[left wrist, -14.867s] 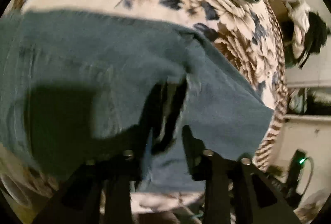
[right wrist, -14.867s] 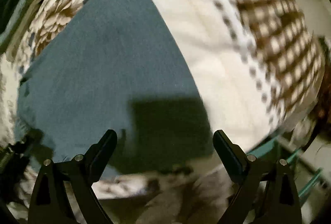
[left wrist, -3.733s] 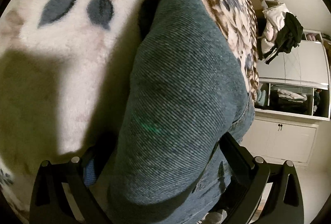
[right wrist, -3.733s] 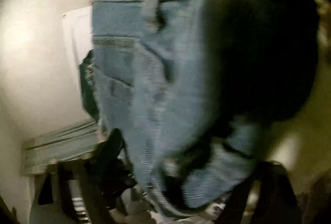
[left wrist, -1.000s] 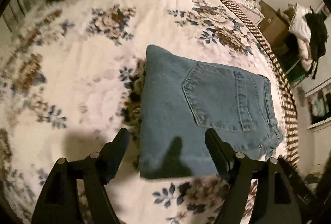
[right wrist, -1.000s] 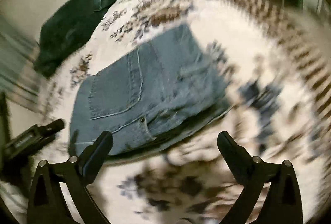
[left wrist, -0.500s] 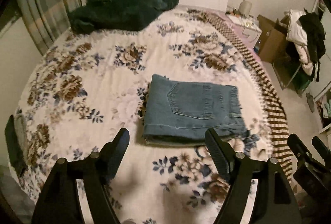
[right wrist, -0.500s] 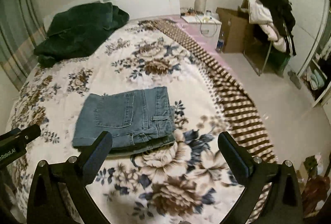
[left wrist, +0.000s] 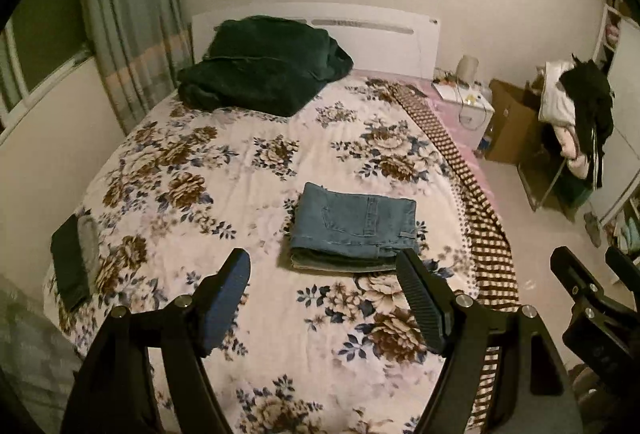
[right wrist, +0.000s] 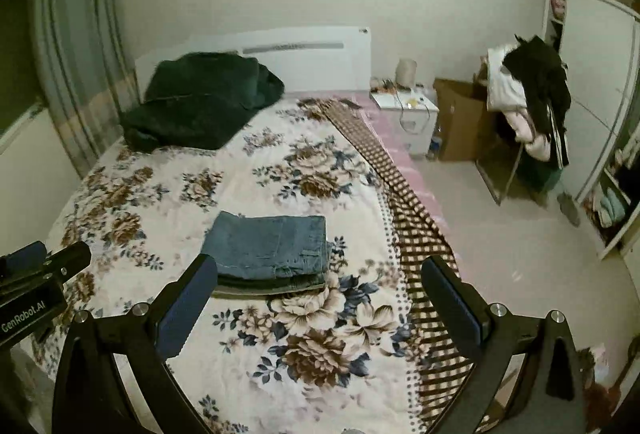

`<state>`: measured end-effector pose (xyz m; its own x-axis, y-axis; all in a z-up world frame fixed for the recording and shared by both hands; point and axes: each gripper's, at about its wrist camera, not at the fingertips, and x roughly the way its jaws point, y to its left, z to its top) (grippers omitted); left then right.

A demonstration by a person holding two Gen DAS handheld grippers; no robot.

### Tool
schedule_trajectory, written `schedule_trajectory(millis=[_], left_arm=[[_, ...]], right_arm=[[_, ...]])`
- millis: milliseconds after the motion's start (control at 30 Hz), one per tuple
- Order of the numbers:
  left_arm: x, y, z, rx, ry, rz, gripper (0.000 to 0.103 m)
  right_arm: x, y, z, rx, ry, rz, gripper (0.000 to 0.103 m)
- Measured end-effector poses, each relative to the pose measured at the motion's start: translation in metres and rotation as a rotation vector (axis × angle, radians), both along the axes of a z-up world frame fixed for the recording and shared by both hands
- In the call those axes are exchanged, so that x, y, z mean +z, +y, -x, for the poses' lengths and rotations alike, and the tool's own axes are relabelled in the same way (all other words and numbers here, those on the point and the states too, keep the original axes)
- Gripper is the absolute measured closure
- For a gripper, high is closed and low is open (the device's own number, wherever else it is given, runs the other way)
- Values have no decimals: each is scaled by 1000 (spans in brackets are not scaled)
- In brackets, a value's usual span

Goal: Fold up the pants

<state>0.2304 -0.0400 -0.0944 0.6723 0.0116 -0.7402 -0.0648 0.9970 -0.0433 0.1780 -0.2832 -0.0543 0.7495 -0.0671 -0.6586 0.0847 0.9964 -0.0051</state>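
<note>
The blue jeans (left wrist: 352, 226) lie folded into a compact stack on the floral bed cover (left wrist: 224, 169); they also show in the right wrist view (right wrist: 270, 248). My left gripper (left wrist: 322, 274) is open and empty, held high above the bed's foot, well short of the jeans. My right gripper (right wrist: 320, 280) is open and empty at a similar height. Each gripper shows at the edge of the other's view: the right one (left wrist: 584, 286) and the left one (right wrist: 44, 266).
A dark green blanket (left wrist: 260, 69) is piled at the headboard. A small dark and grey folded item (left wrist: 74, 264) lies at the bed's left edge. A nightstand (right wrist: 404, 105), cardboard box (right wrist: 460, 121) and chair heaped with clothes (right wrist: 528, 89) stand on the right.
Both grippers have pulled back and up from the folded jeans, which now look smaller and farther away. Both stay open and empty.
</note>
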Motion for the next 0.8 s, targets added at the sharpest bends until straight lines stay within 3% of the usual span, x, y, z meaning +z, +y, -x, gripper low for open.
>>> schedule_trajectory(millis=[267, 333, 367, 800], left_arm=[[39, 5, 52, 45, -35, -6, 27], [46, 7, 60, 38, -42, -6, 8], [49, 8, 63, 30, -49, -13, 6], [63, 7, 89, 18, -83, -72, 5]], right_arm=[[63, 7, 71, 50, -21, 6, 0], [76, 9, 83, 50, -30, -1, 0], [82, 11, 89, 49, -37, 2, 0], [121, 17, 122, 23, -64, 22, 0]])
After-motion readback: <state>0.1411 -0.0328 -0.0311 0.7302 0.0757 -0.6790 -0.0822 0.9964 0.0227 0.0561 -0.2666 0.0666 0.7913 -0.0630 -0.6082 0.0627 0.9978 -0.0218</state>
